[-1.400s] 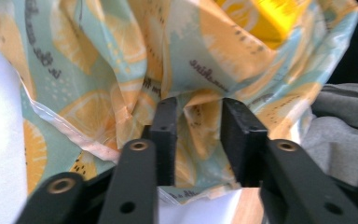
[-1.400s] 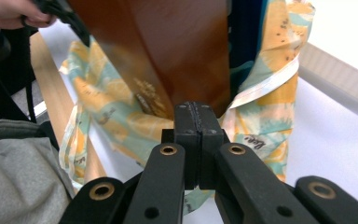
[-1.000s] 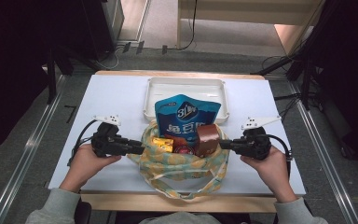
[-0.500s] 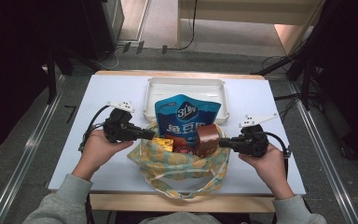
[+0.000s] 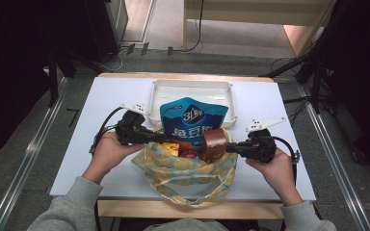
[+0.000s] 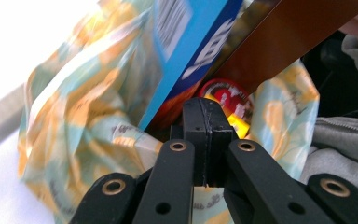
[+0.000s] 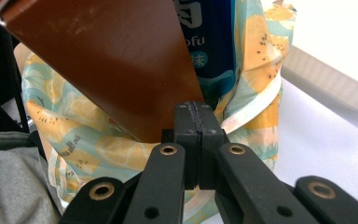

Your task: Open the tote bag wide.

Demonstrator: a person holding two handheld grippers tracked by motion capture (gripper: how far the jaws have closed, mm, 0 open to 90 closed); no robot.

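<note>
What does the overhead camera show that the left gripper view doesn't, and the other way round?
High view: the whole white table, the white tray behind the bag, the person's two hands, and the right hand-held gripper at the bag's far rim.

Left gripper view: close up, the left hand-held gripper with its black jaws shut together at the bag's rim.

Both: the fruit-print fabric bag, the blue snack pouch, the brown packet and a red item inside.

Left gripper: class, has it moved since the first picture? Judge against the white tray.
Yes. The left gripper has moved up the high view toward the white tray, its jaws shut on the bag's rim.
</note>
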